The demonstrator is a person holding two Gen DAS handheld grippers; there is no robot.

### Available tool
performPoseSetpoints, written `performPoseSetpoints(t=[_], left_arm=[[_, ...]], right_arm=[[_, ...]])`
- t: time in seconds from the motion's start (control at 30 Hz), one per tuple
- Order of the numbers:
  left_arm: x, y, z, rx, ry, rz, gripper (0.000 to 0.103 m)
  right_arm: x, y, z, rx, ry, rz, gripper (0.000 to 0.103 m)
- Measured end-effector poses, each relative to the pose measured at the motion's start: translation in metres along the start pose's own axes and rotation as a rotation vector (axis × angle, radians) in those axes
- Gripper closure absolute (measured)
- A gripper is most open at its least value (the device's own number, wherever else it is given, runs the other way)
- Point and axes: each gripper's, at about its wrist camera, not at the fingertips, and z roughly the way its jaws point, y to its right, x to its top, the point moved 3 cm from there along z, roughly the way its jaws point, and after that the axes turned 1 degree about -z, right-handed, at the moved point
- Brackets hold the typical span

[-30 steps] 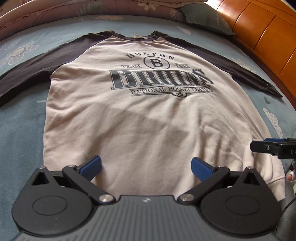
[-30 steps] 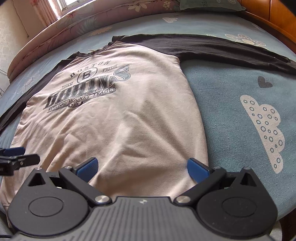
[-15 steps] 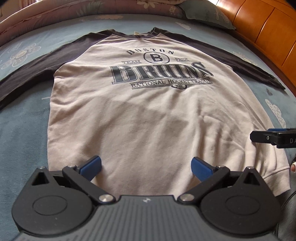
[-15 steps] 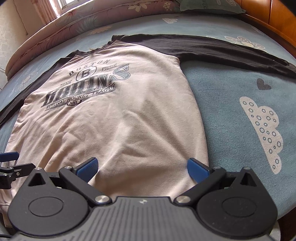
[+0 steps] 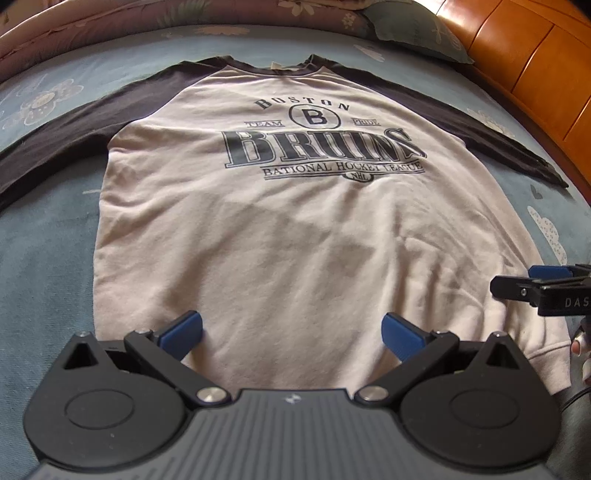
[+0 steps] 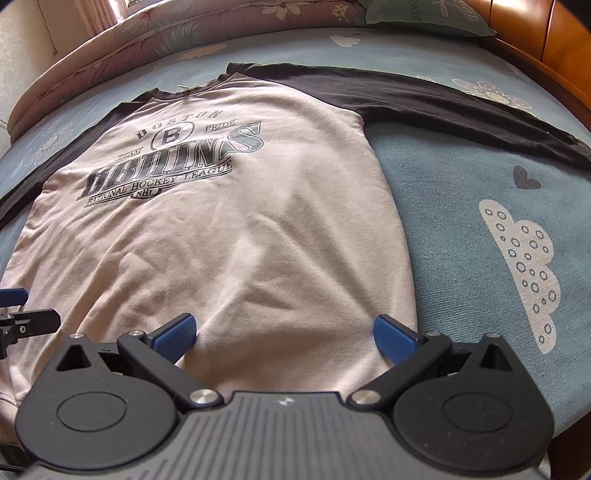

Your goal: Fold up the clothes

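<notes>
A cream sweatshirt (image 5: 295, 229) (image 6: 229, 236) with dark raglan sleeves and a "Boston Bruins" print lies flat, face up, on a blue bedspread (image 5: 44, 258). Both sleeves are spread out sideways. My left gripper (image 5: 291, 332) hovers open over the hem near its left half, with nothing between its blue pads. My right gripper (image 6: 284, 332) is open too, over the hem's right corner. Each gripper shows at the edge of the other's view: the right one (image 5: 543, 291), the left one (image 6: 22, 317).
A wooden headboard (image 5: 535, 62) runs along the right side of the bed. A folded floral quilt (image 6: 147, 40) and a green pillow (image 5: 417, 29) lie beyond the collar. A fingertip (image 5: 576, 347) shows by the right gripper. Bare bedspread (image 6: 480, 240) with cloud prints lies right of the shirt.
Both grippers have drawn back slightly toward the hem and the views have tilted, so more of the shirt's lower part shows. The shirt itself has not moved.
</notes>
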Motion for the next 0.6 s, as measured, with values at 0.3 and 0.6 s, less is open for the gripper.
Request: performPoseSetpoints(t=[0.3,0.6], left_arm=[[0.003,0.011,-0.001,-0.033,-0.004,0.018,0.001],[0.004,0.016,0.000,-0.041,-0.006,0.026,0.001]], right_arm=[[-0.001,-0.007,0.002,-0.041,-0.009,-0.033,0.000],[-0.001,-0.009,0.003,-0.055,-0.011,-0.041,0.000]])
